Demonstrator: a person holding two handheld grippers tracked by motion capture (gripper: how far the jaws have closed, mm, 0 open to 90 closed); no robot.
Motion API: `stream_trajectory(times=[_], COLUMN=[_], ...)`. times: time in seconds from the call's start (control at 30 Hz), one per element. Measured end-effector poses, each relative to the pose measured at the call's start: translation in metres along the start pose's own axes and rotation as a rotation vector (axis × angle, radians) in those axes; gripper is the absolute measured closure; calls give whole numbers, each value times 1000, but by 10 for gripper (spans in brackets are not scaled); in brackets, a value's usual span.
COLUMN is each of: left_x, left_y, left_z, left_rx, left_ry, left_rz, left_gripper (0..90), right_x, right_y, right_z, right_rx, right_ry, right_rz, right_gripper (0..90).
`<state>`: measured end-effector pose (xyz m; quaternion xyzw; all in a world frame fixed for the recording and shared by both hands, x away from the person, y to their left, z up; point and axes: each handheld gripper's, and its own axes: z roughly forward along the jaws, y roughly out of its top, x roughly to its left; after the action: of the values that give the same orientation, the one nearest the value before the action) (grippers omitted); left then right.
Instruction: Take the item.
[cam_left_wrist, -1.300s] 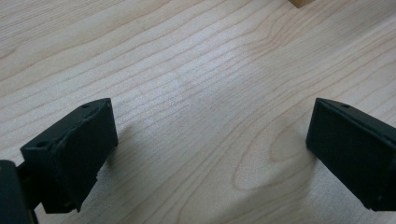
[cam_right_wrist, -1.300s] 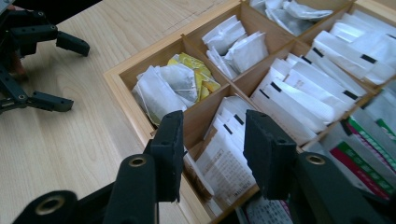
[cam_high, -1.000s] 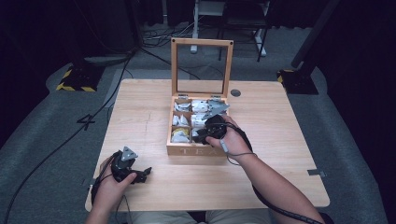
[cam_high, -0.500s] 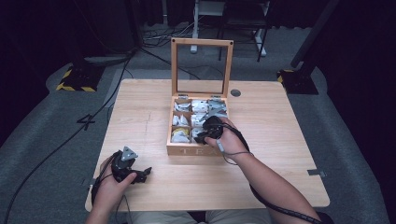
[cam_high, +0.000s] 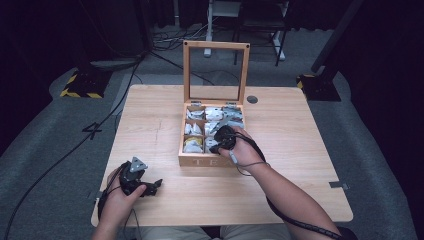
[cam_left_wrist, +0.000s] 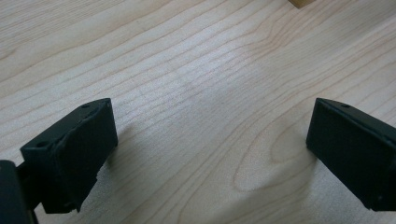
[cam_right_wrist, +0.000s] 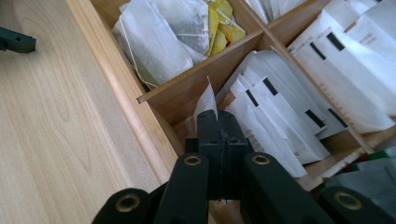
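Gripping nothing, my left gripper (cam_high: 150, 187) is resting low on the near left part of the wooden table (cam_high: 300, 150), well apart from the tea box (cam_high: 210, 159). In the left gripper view its two black jaws are standing wide apart over bare wood grain, with a corner of the box just peeking in at the top edge.

Moving right, the wooden tea box is sitting near the middle of the table, its glass-paned lid (cam_high: 216, 72) standing upright at the back. The compartments are holding tea bags: the front left one is showing loose bags with yellow tags (cam_right_wrist: 187, 28), and the ones beside it are holding white paper sachets (cam_right_wrist: 275, 116).

Further right, my right hand (cam_high: 245, 150) is reaching over the front right corner of the box, and my right gripper (cam_right_wrist: 218, 135) is dipping into the front right compartment. Its jaws are pressing together on the edge of a white tea sachet (cam_right_wrist: 206, 100), which is sticking up just behind the divider, between the jaw tips and the front left compartment.
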<state>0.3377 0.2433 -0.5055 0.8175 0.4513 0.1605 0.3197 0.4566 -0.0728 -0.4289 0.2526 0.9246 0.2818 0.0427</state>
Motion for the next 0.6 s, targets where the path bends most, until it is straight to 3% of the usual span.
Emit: stream_trajectory(times=[0.13, 0.2, 0.6], left_x=[0, 0, 0], left_y=[0, 0, 0], left_z=[0, 0, 0], left_rx=[0, 0, -1], left_ry=[0, 0, 1], left_rz=[0, 0, 1], left_gripper=[25, 25, 24], right_x=[1, 0, -6], right_y=[2, 3, 3], right_z=[-7, -15, -43], right_rx=[-17, -55, -173], right_ry=[-25, -43, -52], right_rz=[-11, -11, 35], right_gripper=[900, 900, 900])
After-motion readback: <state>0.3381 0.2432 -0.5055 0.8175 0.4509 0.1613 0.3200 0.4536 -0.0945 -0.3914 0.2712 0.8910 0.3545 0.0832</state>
